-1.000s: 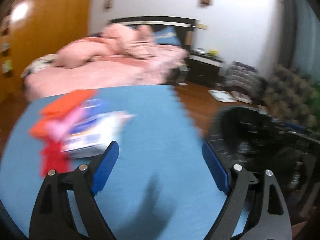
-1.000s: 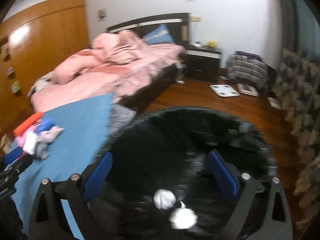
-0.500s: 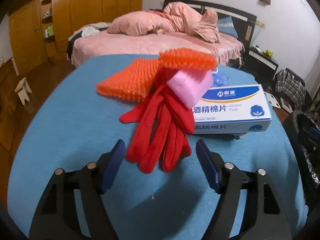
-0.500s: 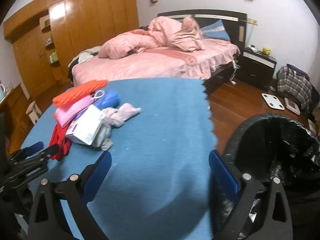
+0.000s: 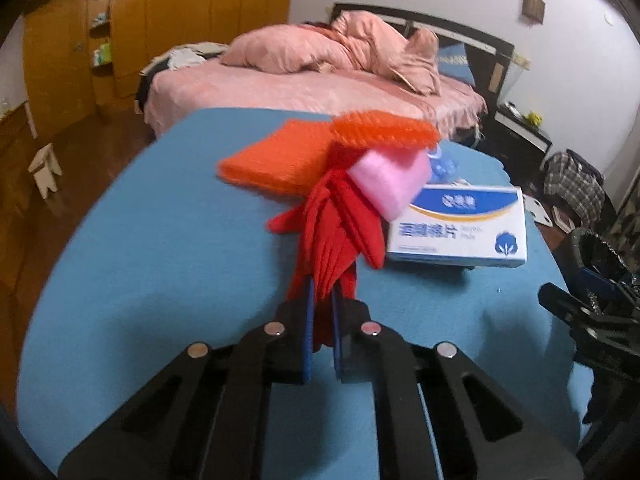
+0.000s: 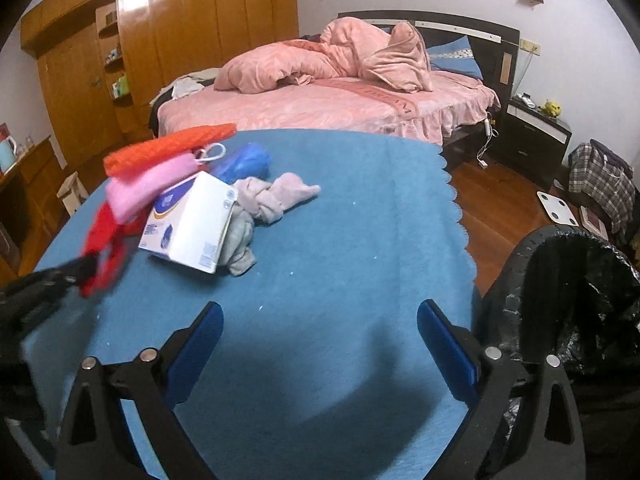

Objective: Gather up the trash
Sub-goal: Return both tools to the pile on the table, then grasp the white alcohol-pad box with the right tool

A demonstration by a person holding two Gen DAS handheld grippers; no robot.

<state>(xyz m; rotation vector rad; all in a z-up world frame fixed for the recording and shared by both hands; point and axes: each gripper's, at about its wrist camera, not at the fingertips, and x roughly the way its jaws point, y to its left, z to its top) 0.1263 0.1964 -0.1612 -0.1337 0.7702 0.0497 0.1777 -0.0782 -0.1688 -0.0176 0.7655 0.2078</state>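
Observation:
A red glove [image 5: 340, 232] lies on the blue tablecloth [image 5: 160, 260], partly under an orange knitted cloth [image 5: 288, 156] and a pink block [image 5: 390, 178]. My left gripper [image 5: 322, 292] is closing, its blue pads pressing on the glove's fingers. A white and blue box [image 5: 456, 232] sits right of the glove. In the right wrist view the left gripper [image 6: 48, 280] holds the red glove [image 6: 102, 236] at the far left. My right gripper [image 6: 320, 312] hangs open over bare cloth with nothing between its fingers.
A black bin lined with a black bag [image 6: 580, 292] stands off the table's right edge. A blue bag [image 6: 244, 164] and bundled pale cloths [image 6: 276, 196] lie behind the box [image 6: 192, 228]. A pink bed [image 6: 320, 104] and wooden wardrobes [image 6: 160, 40] are beyond.
The left gripper swung from the bin side to the pile, moved in and closed on the red glove's fingers. The right gripper swung from over the bin to over the table, staying open.

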